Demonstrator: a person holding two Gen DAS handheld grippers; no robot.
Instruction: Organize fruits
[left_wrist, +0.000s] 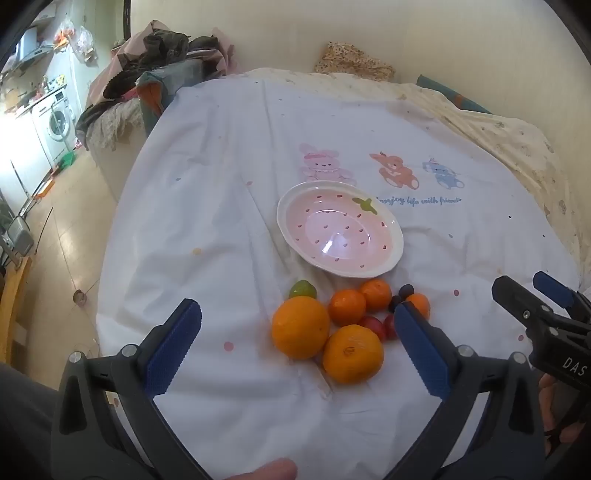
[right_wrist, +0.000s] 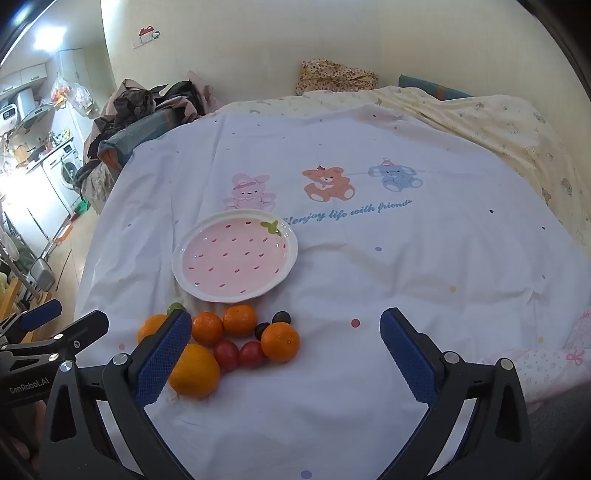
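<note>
Nearest to the left wrist camera, the left gripper (left_wrist: 297, 332) is held above the white sheet (left_wrist: 221, 221) with its blue fingers (left_wrist: 173, 347) spread wide and nothing between them. The right gripper (right_wrist: 286, 358) is also released, its two blue pads far apart and empty, and it hovers over the same sheet a little to the right of the fruit. In the left view the right gripper (left_wrist: 532, 295) shows at the right edge, and in the right view the left gripper (right_wrist: 62, 321) shows at the left edge; the two tools are near each other, side by side.

The fruit lies in one loose pile on the sheet, just in front of both grippers. The closest pieces are two big oranges (left_wrist: 352, 352) that touch each other. Behind them there are three smaller mandarins (left_wrist: 347, 307), and beside these two red cherry tomatoes (right_wrist: 226, 354) and two dark grapes (right_wrist: 281, 317). A small green fruit (left_wrist: 303, 290) sits at the far left side of the pile; what kind it is I cannot tell.

Just behind the pile stands the pink strawberry plate (left_wrist: 291, 225) with a white rim, and no fruit is in it.

Farther on, the sheet has a printed pink rabbit (right_wrist: 251, 192), an orange bear (right_wrist: 327, 182) and a blue elephant (right_wrist: 395, 175) above a line of blue writing. At the far left there is a heap of clothes (left_wrist: 159, 55) and a washing machine (left_wrist: 57, 120).
</note>
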